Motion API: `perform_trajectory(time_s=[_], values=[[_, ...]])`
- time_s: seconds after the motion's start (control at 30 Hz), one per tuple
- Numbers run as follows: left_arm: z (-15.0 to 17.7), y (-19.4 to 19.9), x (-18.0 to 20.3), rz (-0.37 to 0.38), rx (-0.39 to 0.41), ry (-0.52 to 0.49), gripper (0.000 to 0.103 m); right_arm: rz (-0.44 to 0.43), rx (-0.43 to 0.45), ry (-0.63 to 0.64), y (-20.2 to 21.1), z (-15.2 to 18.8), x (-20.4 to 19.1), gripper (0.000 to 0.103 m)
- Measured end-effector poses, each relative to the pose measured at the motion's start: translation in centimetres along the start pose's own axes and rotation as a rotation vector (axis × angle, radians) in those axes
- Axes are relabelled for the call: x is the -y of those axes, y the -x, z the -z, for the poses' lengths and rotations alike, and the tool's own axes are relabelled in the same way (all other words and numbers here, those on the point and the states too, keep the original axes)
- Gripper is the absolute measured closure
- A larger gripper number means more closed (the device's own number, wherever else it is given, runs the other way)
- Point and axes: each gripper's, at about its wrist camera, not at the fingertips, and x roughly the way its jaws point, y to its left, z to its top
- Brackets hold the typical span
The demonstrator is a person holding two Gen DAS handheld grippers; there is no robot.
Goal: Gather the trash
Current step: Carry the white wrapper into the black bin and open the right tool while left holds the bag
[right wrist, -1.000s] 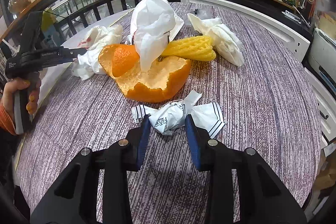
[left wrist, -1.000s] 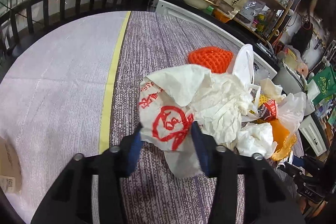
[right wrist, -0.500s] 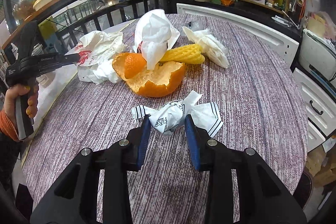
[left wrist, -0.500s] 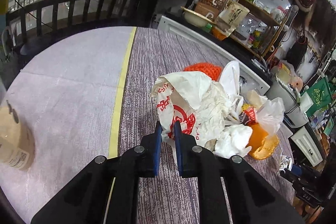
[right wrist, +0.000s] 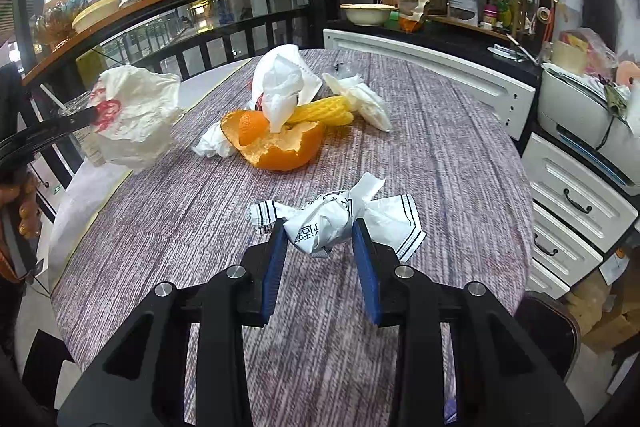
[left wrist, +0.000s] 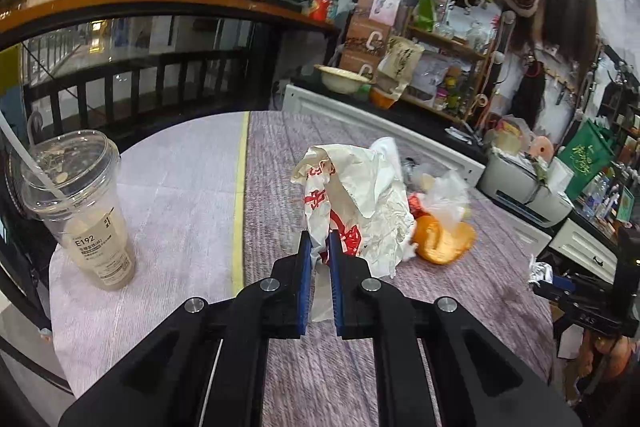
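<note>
— Gripping a white paper bag printed in red [left wrist: 352, 195], the left tongs [left wrist: 319, 247] are seen low in the centre of the left wrist view, the blue pads nearly together and closing further on a fold of the paper. In the right wrist view the same bag [right wrist: 134, 115] is seen at the left edge, lifted clear of the tabletop [right wrist: 440, 155].

— And the right tongs?

— The right tongs [right wrist: 320, 239] are closed partway on a crumpled white wrapper with dark stripes [right wrist: 328, 219], low in the centre of that view; the wrapper is pressed by both pads, with its ends spread out to either side.

— What is left further out?

— An orange peel [right wrist: 280, 151] is seen in the middle of the frame, with a crumpled tissue [right wrist: 210, 147] touching its left side and a yellow foam net [right wrist: 324, 111] just behind it. A white plastic bag [right wrist: 284, 83] stands over the peel. A plastic cup with a straw [left wrist: 80, 211] is seen at the left of the left wrist view, on the pale part of the tabletop.
</note>
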Motion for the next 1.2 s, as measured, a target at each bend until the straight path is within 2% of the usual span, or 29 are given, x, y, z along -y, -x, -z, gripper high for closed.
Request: perform_trajectory(time_s=[0.33, 0.5, 0.7, 1.0, 1.2], values=[[1.4, 1.9, 6.4, 0.144, 0.016, -0.075, 0.094, 0.059, 0.032, -0.084, 4.2, 3.0, 4.0, 0.069], [2.2, 1.5, 10.3, 0.219, 0.003, -0.116, 0.094, 0.101, 0.038, -0.158, 6.3, 5.0, 7.4, 0.069], [3.1, 0.9, 15.1, 0.313, -0.018, -0.161, 0.094, 0.193, 0.022, -0.232, 8.0, 8.0, 12.2, 0.069], [4.7, -1.2, 21.9, 0.421, -0.086, -0.207, 0.094, 0.283, -0.056, -0.357, 6.5, 13.5, 18.1, 0.069], [6.1, -2.7, 25.4, 0.457, -0.127, -0.242, 0.094, 0.335, -0.125, -0.434, 4.2, 17.4, 21.0, 0.068]])
